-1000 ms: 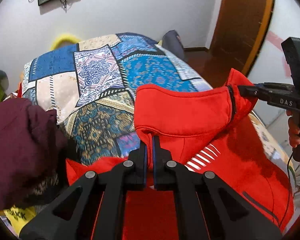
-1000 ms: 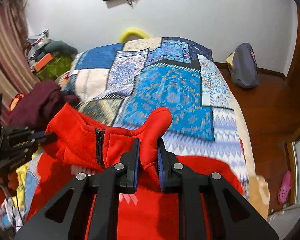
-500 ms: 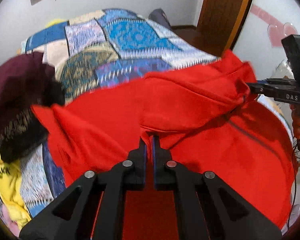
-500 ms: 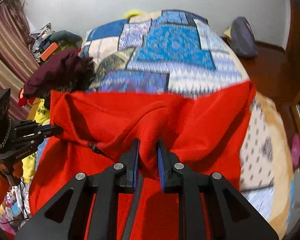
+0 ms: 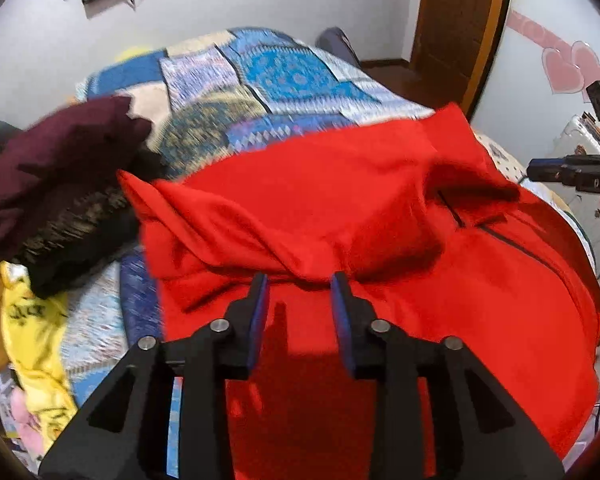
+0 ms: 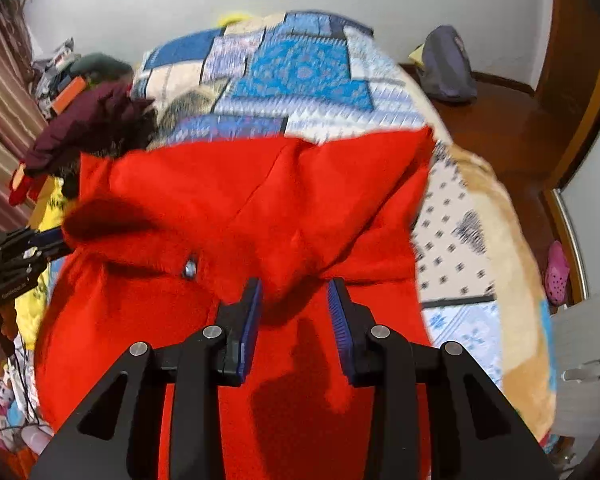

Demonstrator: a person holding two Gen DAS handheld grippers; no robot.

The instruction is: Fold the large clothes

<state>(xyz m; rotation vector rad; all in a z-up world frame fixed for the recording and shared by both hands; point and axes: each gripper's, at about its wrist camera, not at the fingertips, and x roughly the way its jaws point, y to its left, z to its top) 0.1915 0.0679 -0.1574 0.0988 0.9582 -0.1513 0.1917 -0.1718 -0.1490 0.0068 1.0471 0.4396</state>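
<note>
Fingers of both the left gripper (image 5: 298, 294) and the right gripper (image 6: 294, 300) had just sprung apart, letting go of the red jacket (image 5: 380, 216), so one fold looked finished. Soft, fleecy and rumpled, with a dark zip, it lay doubled over on the patchwork quilt (image 5: 284, 80), beside a maroon garment (image 5: 56, 156).

One red jacket (image 5: 380, 240), two tools, perhaps three other garments.

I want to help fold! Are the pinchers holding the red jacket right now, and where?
No, nothing is held. The left gripper and right gripper both have open jaws, with the red jacket lying loose on the bed between and beyond them.
</note>
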